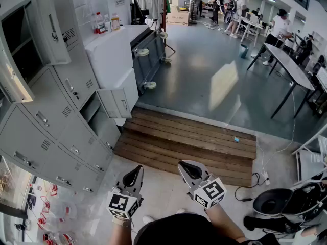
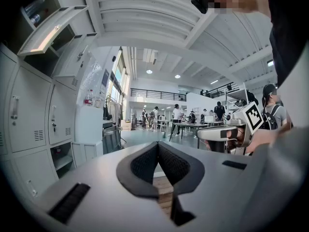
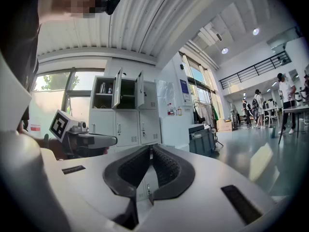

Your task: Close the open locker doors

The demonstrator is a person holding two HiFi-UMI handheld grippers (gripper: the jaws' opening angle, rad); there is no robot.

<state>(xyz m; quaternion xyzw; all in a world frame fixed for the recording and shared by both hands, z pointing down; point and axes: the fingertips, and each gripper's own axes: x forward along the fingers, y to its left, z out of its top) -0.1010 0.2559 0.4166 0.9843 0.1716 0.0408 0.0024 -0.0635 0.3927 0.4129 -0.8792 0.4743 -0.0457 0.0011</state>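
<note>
- the task is judged to be at its very start: no door is touched, and both claws are held level in front of the person, well apart from the lockers (image 1: 48, 119) at the left.
- the left claw (image 1: 137, 170) is seen closed, its pads met at the tip with nothing between them. the right claw (image 1: 184, 167) is likewise closed and empty.
- three open doors are made out. two upper doors (image 1: 55, 27) are swung out from the top row, and one low door (image 1: 117, 102) is swung out near the floor, beside the wooden platform (image 1: 189, 142).
- the doors are pale grey metal panels, each with a small handle and a patch of vent slots, hinged on a vertical edge. a dark compartment is exposed behind the low door, which stands roughly square to the locker front.
- an approach to the lockers is called for first, since nothing is within reach.
- the low door is judged the nearer target. a closed claw could be laid against its outer face and the panel pushed round until it sits flush.
- for the upper doors, a raised reach is likely to be needed, with the same flat push.
</note>
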